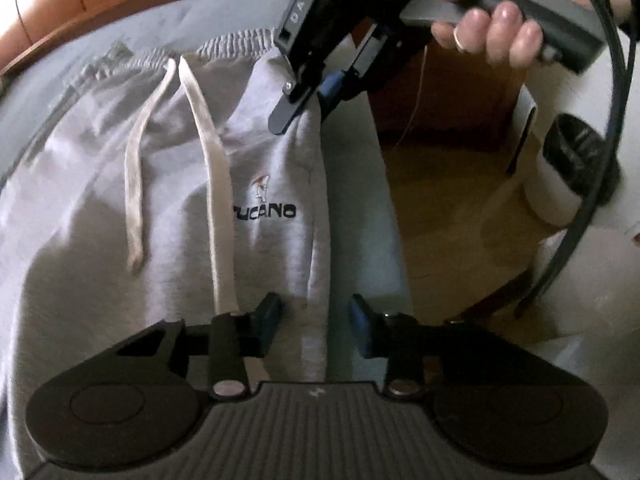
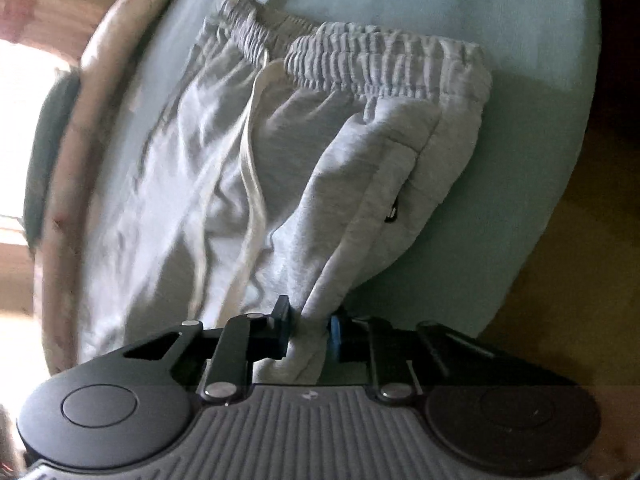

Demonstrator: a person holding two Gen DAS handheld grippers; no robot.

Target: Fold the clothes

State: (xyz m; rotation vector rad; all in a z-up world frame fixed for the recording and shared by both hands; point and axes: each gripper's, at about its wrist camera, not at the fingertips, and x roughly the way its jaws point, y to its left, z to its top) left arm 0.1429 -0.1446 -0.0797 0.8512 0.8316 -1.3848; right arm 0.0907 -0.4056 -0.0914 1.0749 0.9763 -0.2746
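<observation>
left wrist view: right gripper (image 1: 316,100) (angled down) pinches sweatpants (image 1: 168,200) edge; left gripper (image 1: 316,320) seemingly agape above them.

Sweatpants only partly seen
The grey cotton sweatpants (image 1: 100,200) run off the bottom edge; the black printed logo's (image 1: 266,211) first letter hides under a fold.

My left gripper (image 1: 316,322) is black with blue finger pads (image 1: 362,330), ribbed grey housing, silver screws; my hand (image 1: 500,12) wears a ring (image 1: 461,42).

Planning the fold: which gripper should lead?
Right. The right gripper is already shut on the grey sweatpants side edge; the left gripper is open, straddling that edge further down.
</observation>
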